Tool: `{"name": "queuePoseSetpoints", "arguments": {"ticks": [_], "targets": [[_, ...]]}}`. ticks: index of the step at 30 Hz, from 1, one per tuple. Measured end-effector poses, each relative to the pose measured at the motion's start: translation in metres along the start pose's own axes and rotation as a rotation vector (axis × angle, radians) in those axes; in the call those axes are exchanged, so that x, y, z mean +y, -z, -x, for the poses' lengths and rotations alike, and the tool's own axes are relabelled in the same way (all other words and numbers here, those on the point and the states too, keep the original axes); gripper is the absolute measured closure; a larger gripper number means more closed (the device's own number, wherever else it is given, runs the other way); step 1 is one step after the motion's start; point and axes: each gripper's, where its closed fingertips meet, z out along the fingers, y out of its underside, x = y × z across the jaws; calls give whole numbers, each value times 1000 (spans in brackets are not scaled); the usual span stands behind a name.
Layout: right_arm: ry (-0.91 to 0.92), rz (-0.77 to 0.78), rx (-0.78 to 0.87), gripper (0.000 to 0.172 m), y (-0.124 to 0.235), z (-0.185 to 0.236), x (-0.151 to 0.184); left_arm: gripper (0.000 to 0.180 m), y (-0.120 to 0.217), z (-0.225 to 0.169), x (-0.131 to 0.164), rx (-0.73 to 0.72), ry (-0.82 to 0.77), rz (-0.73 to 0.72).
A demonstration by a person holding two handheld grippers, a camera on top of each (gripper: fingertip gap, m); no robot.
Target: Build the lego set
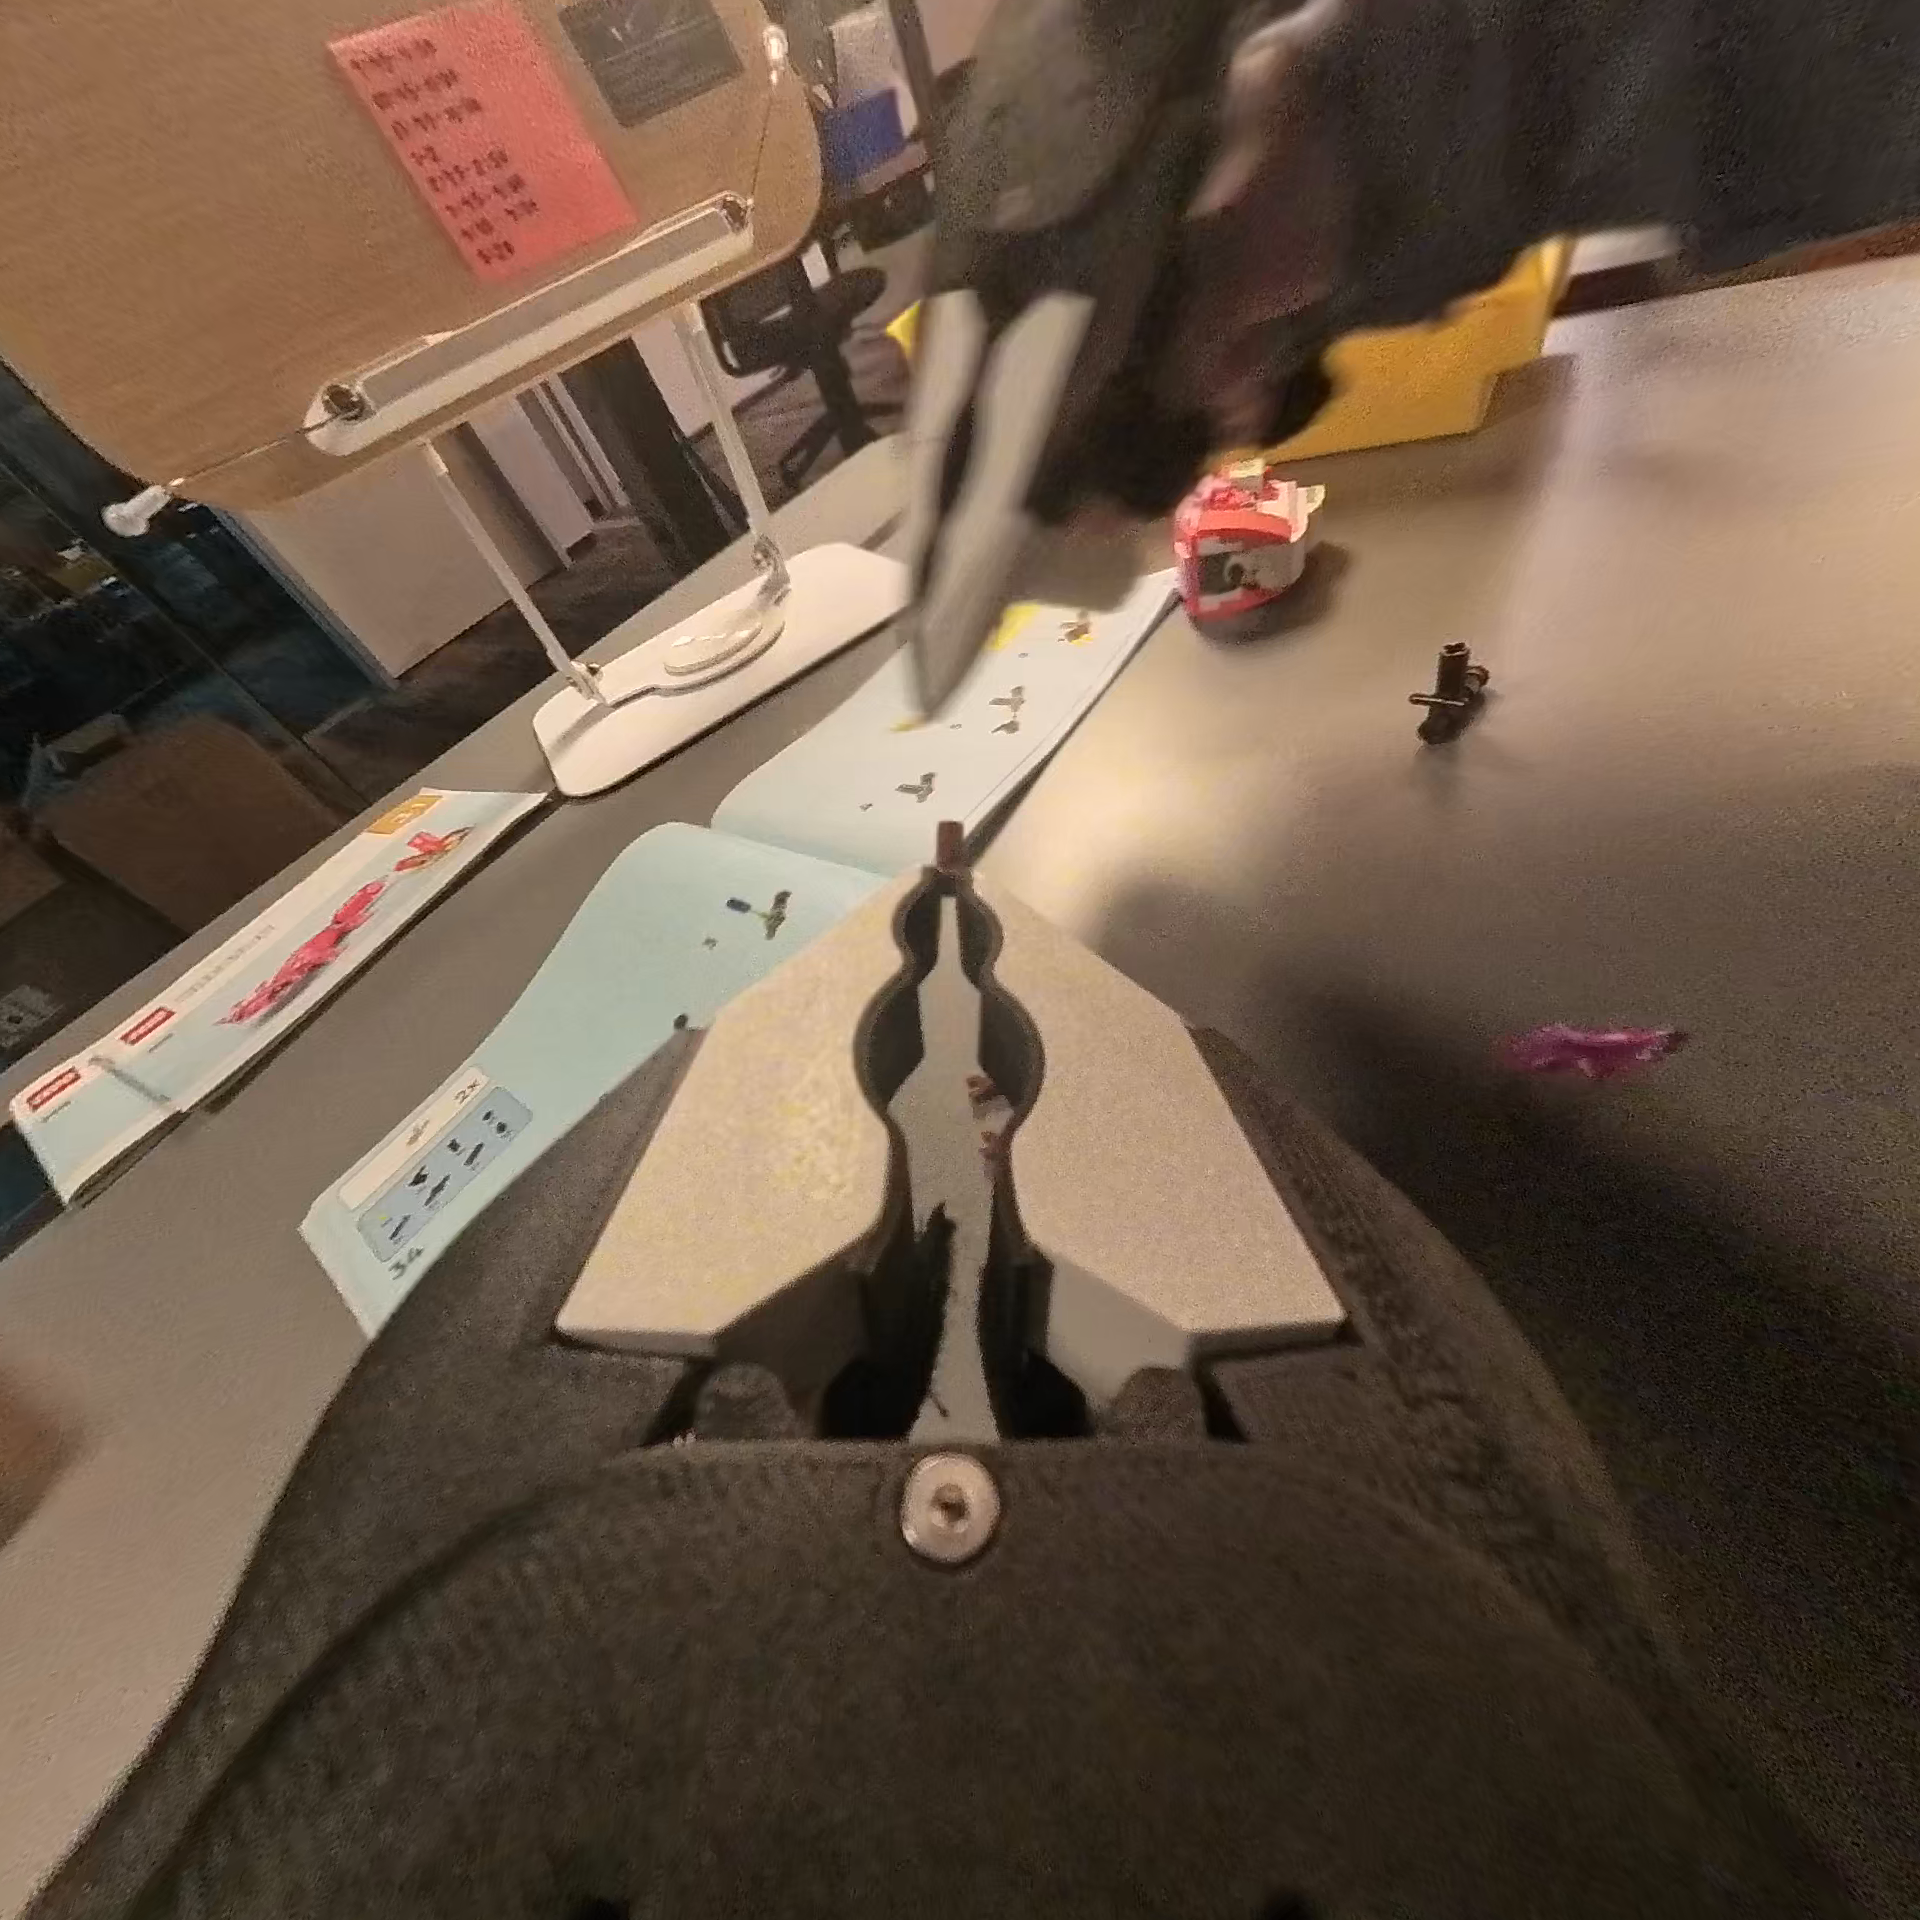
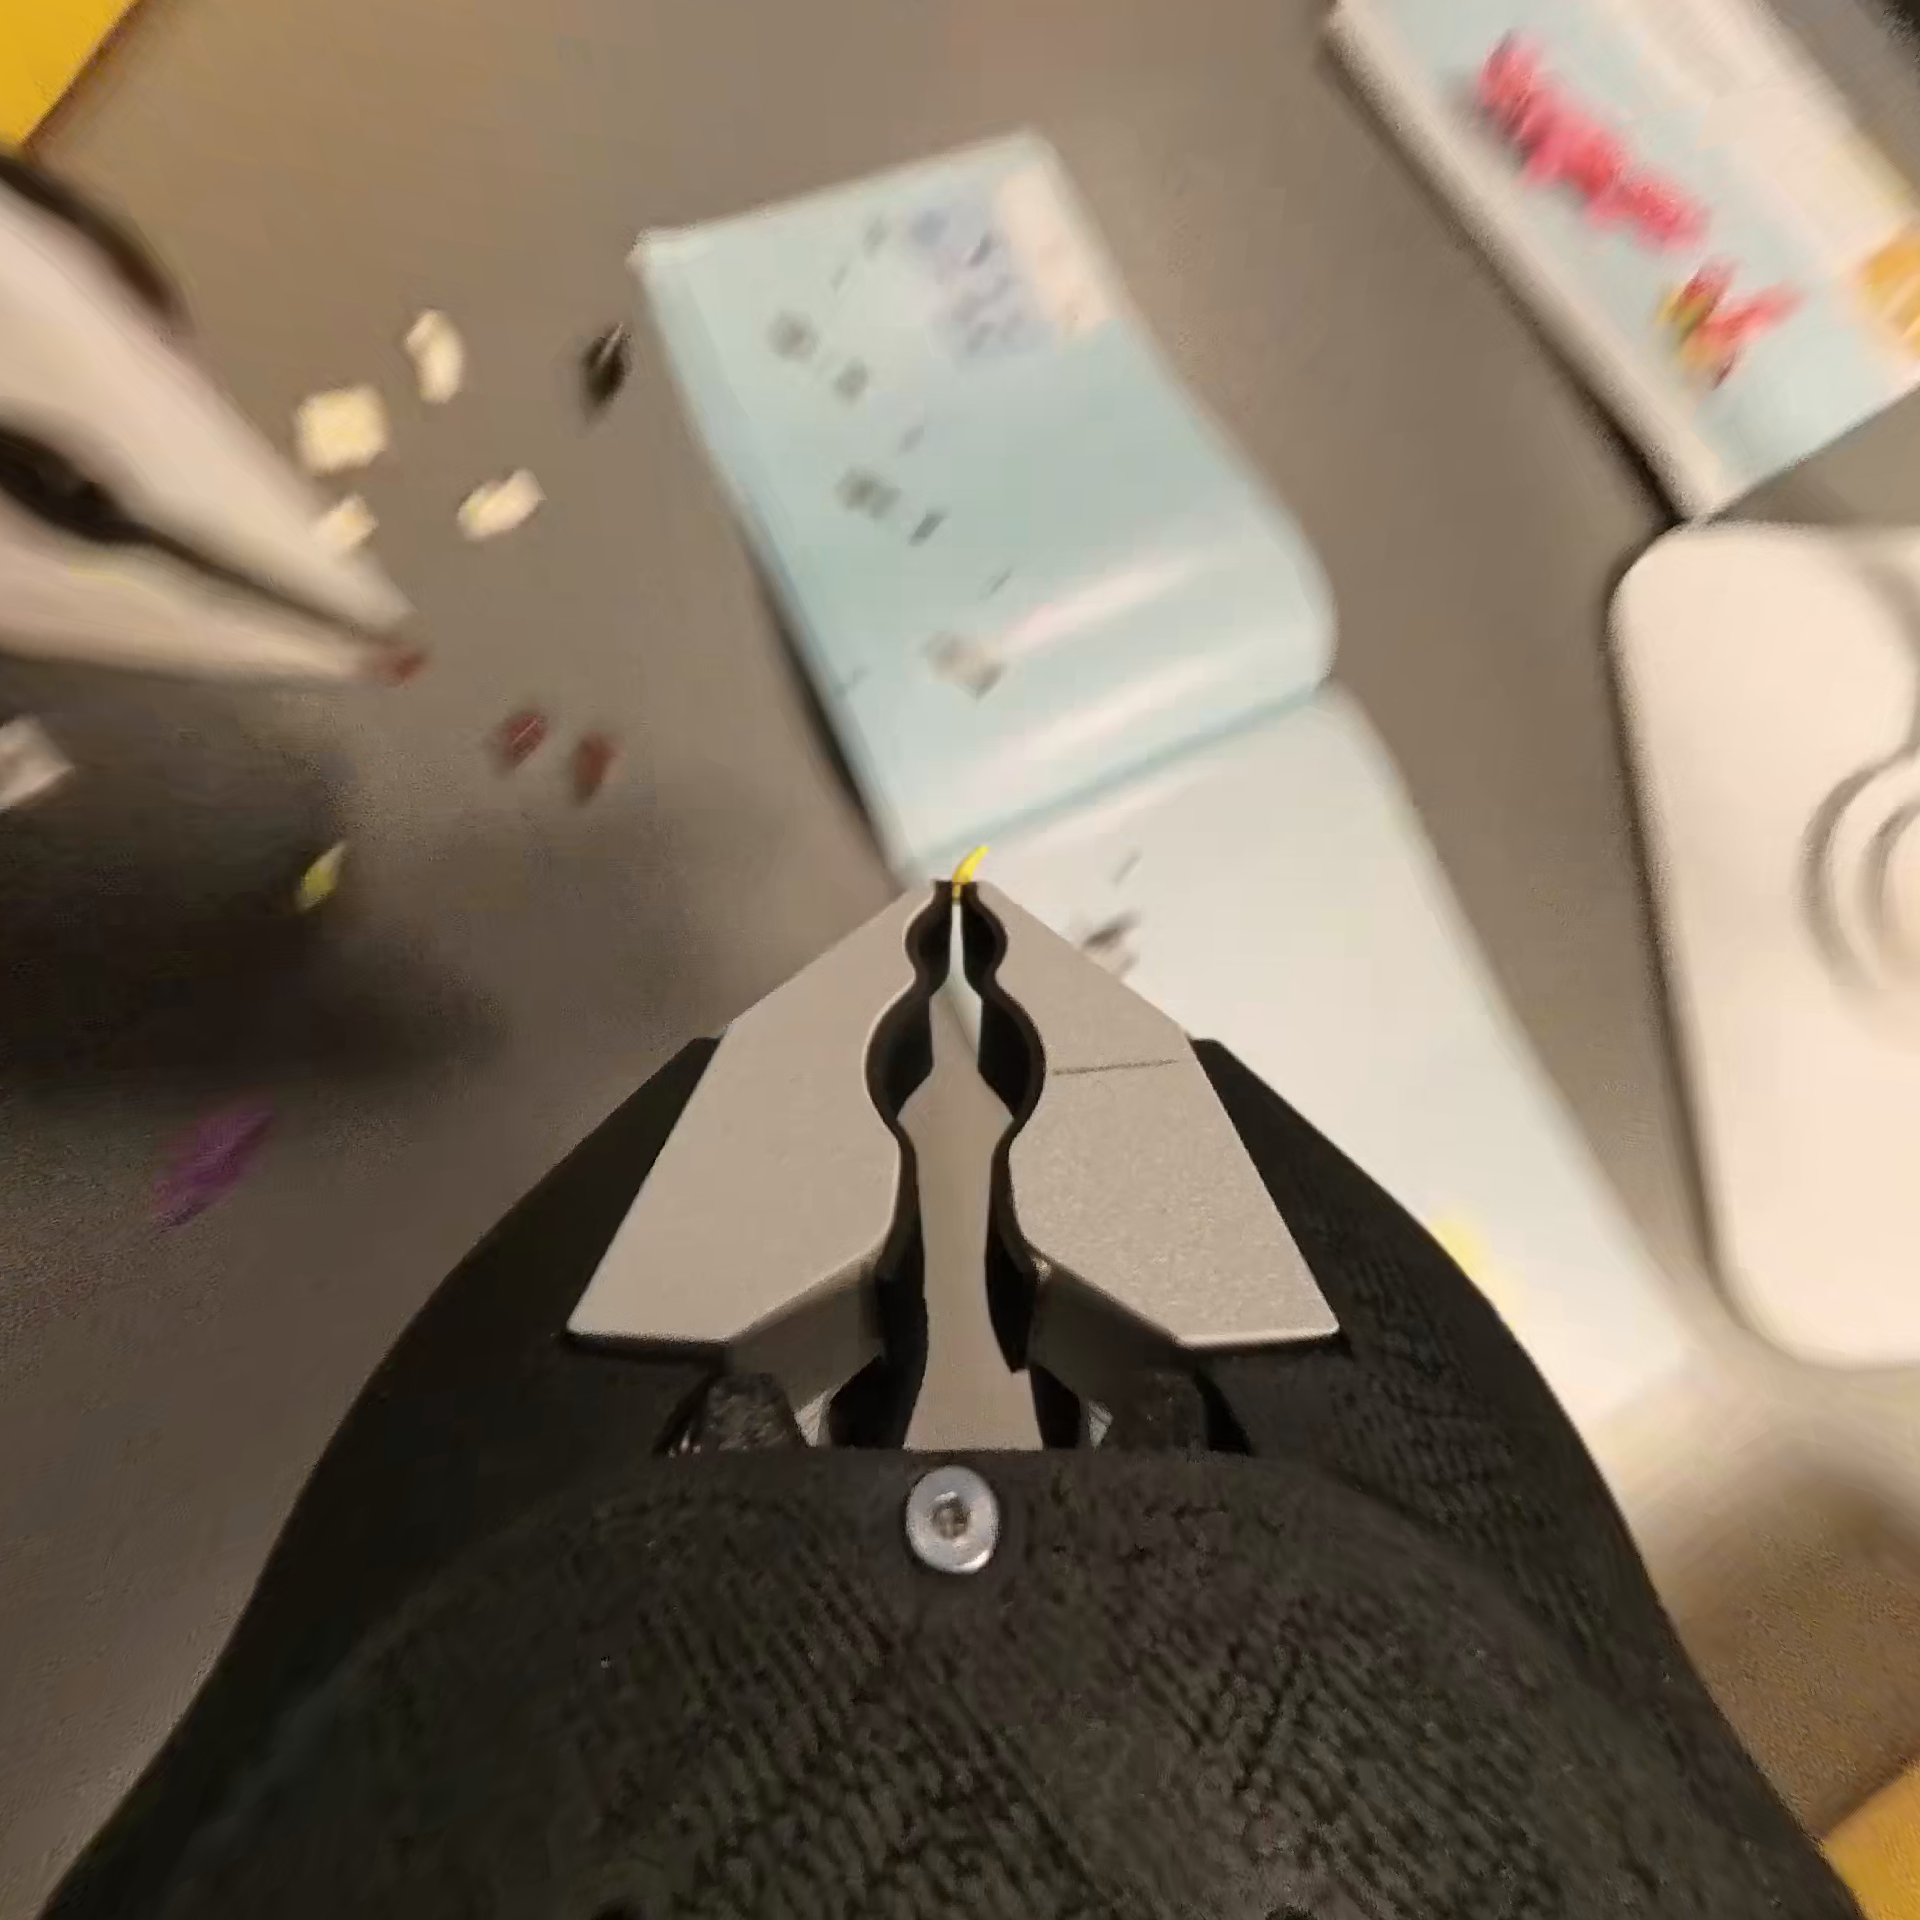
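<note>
Handwritten lines on pink sticky note (image 1: pixel 483 135) stuck to wooden panel (image 1: pixel 208 260), printed numerals and step diagrams on open pale-blue booklet (image 1: pixel 644 977), red logo marks on second booklet (image 1: pixel 260 997), dark printed label (image 1: pixel 649 52) on panel

An open booklet (image 1: pixel 665 997) lay on the counter (image 1: pixel 1558 582) under the left gripper (image 1: pixel 950 871), whose jaws were closed on a small peg (image 1: pixel 949 837) jutting past their tips. A second booklet (image 1: pixel 260 966) lay to the left of the open one, and a lamp base (image 1: pixel 717 665) stood behind both. The right gripper (image 1: pixel 928 686) came down from above onto the far page with a thin sliver (image 2: pixel 972 862) pinched at its tip, while to its right sat a small brick model (image 1: pixel 1236 551), a small axle assembly (image 1: pixel 1449 691) nearer, and a loose piece (image 1: pixel 1590 1047) nearest.
</note>
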Motion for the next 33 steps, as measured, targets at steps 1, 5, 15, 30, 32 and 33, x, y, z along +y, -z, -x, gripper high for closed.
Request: {"name": "queuePoseSetpoints", "arguments": {"ticks": [1,5,15,30,32,33], "targets": [[-35,43,-14,172,11,22,19,178,-1,-3,0,11,-2,3],[-133,154,-6,172,33,94,75,178,-4,-17,-1,63,-29,11],[-292,65,110,171,37,134,105,178,1,-62,-17,192,-179,3],[-326,10,91,158,41,139,107,178,0,-66,-11,217,-193,32],[-328,-20,31,157,37,149,100,178,-1,-68,-10,226,-196,35],[-321,-31,-3,157,36,154,97,178,-1,-69,-10,229,-200,37]]}}
